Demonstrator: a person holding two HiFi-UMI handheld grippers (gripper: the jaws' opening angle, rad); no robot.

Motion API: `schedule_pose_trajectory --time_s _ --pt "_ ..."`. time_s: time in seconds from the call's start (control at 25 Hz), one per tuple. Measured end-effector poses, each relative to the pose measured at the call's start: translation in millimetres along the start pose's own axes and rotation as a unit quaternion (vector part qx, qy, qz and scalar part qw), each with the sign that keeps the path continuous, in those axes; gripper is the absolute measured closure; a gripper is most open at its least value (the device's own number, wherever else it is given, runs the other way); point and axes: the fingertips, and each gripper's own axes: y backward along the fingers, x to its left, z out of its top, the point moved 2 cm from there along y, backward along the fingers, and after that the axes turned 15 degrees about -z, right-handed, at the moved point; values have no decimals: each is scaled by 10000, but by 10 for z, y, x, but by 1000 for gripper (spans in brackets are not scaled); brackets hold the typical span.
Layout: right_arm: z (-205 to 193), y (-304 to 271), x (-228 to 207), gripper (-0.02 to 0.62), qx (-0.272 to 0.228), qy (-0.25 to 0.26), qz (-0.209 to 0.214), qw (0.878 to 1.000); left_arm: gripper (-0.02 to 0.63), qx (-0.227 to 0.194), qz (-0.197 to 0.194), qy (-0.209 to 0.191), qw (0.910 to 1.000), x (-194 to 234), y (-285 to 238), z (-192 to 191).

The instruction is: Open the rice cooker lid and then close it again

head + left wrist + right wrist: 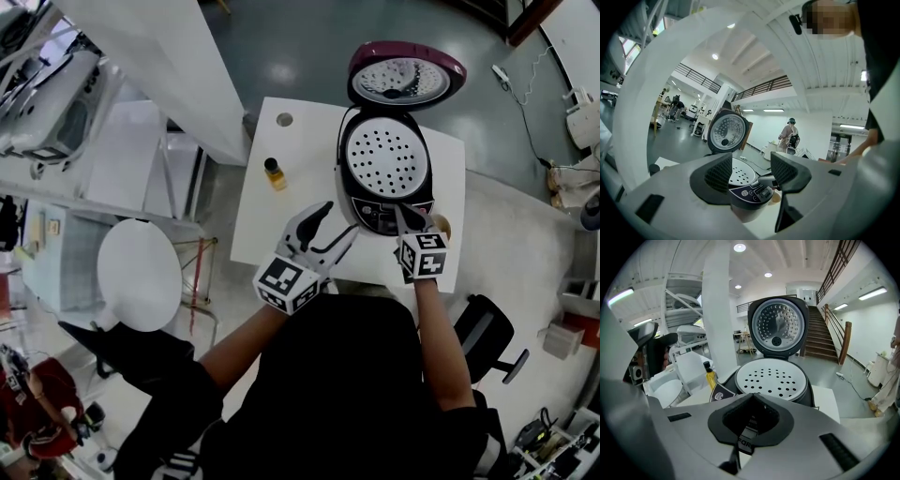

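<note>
rice cooker [386, 178] lid [405, 77] stands upright, open. left gripper [336, 225] jaws spread, empty. right gripper [404, 216] jaws pressed together

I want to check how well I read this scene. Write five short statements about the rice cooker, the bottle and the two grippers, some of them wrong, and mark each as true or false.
1. The lid of the rice cooker stands open. True.
2. The fingers of the left gripper are pressed together. False: they stand apart and hold nothing.
3. In the head view, a small bottle stands on the table, left of the rice cooker. True.
4. The right gripper is wide open. False: its fingers are shut together, with nothing between them.
5. A white plate with holes covers the inside of the cooker. True.
</note>
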Motion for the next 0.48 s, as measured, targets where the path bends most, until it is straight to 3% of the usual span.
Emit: schedule_pose_trajectory --time_s 0.12,0.28,0.48 --pt "21 -17 -4 595 15 196 -8 9998 371 -30 -45 -79 10000 44 -60 110" --pt "-2 -5 -20 595 -4 -130 32 9999 371 -164 -98 -65 9998 82 -119 345" --pt "5 -8 -17 595 18 -229 129 9997 371 -231 -50 -327 9992 195 -244 656"
